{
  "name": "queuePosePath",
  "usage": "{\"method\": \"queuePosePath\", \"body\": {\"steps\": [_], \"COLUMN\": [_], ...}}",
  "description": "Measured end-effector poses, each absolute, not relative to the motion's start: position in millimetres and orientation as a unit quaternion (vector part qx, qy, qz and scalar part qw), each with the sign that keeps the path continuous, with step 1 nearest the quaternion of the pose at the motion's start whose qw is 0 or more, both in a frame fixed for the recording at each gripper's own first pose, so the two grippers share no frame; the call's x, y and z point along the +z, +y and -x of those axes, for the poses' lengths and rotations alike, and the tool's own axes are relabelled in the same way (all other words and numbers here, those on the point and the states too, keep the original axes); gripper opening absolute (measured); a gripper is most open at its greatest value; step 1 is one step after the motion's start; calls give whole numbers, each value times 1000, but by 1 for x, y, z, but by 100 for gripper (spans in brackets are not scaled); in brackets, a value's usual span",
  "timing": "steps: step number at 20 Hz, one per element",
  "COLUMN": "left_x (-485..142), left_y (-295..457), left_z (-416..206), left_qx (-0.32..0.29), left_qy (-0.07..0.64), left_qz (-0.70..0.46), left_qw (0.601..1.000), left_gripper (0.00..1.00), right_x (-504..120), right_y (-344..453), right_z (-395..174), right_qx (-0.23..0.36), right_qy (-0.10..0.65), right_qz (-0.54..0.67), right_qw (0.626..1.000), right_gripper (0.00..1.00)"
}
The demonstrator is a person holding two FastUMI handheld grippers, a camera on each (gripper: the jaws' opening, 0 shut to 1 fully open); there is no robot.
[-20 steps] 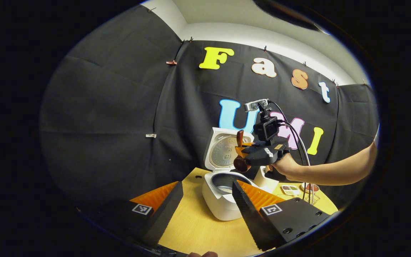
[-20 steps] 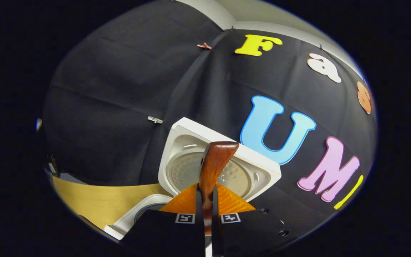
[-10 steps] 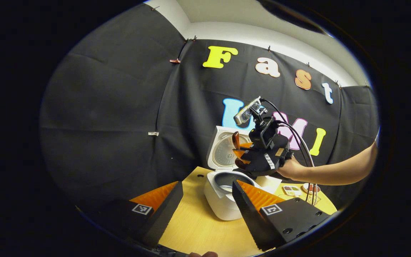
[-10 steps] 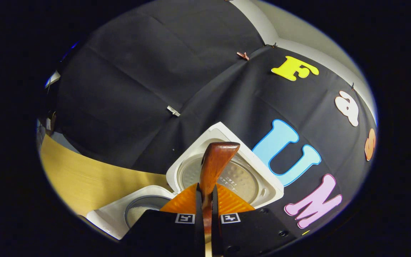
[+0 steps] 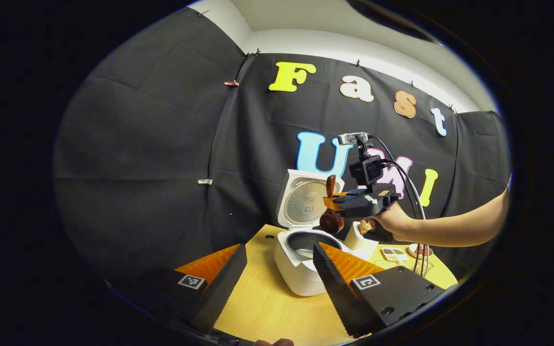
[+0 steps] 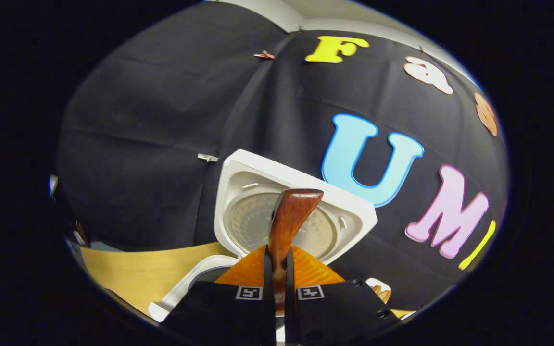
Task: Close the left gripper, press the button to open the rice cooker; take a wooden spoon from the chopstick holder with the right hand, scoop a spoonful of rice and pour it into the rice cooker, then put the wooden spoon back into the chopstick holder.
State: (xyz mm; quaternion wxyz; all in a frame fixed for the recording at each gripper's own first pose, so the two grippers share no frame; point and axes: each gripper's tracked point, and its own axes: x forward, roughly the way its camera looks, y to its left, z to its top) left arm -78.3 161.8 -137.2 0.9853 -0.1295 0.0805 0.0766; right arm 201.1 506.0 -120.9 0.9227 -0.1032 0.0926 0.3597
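In the left gripper view the white rice cooker (image 5: 297,269) stands on the wooden table with its lid (image 5: 306,201) raised and the dark inner pot showing. A hand holds my right gripper (image 5: 337,202) above the cooker's right side, shut on the brown wooden spoon (image 5: 330,222); the spoon's bowl hangs down, the handle points up. The white chopstick holder (image 5: 358,239) stands just right of the cooker. My left gripper (image 5: 277,281) stays low and in front, open and empty. In the right gripper view my right gripper (image 6: 279,262) clamps the spoon handle (image 6: 289,216) in front of the lid (image 6: 253,192).
The wooden table (image 5: 267,307) reaches from my left fingers to the cooker. At the right stand a small tray of grains (image 5: 392,252) and a small bowl (image 5: 419,250). Cables hang from the right gripper. The black cloth wall rises close behind the cooker.
Half a second ago the right gripper was tilted over the pot. It has now levelled out and shifted a little right, with the spoon upright in it. The left gripper has stayed put.
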Motion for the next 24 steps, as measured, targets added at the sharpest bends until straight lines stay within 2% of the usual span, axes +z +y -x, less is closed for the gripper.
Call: {"method": "queuePosePath", "body": {"steps": [4, 10, 15, 24], "left_x": [-132, -121, -109, -89], "left_y": [153, 133, 112, 77], "left_z": [80, 84, 76, 54], "left_qx": [72, 59, 44, 21], "left_qy": [79, 73, 62, 47], "left_qz": [122, 116, 99, 69], "left_qw": [987, 989, 992, 996], "left_gripper": [95, 95, 95, 95], "right_x": [-108, -73, -55, -59], "right_y": [475, 393, 308, 146], "right_z": [-208, -202, -194, -176], "right_qx": [338, 308, 286, 219], "right_qy": [146, 142, 133, 112], "right_qz": [-40, -138, -188, -207], "right_qw": [929, 930, 930, 947], "right_gripper": [12, 12, 12, 11]}}
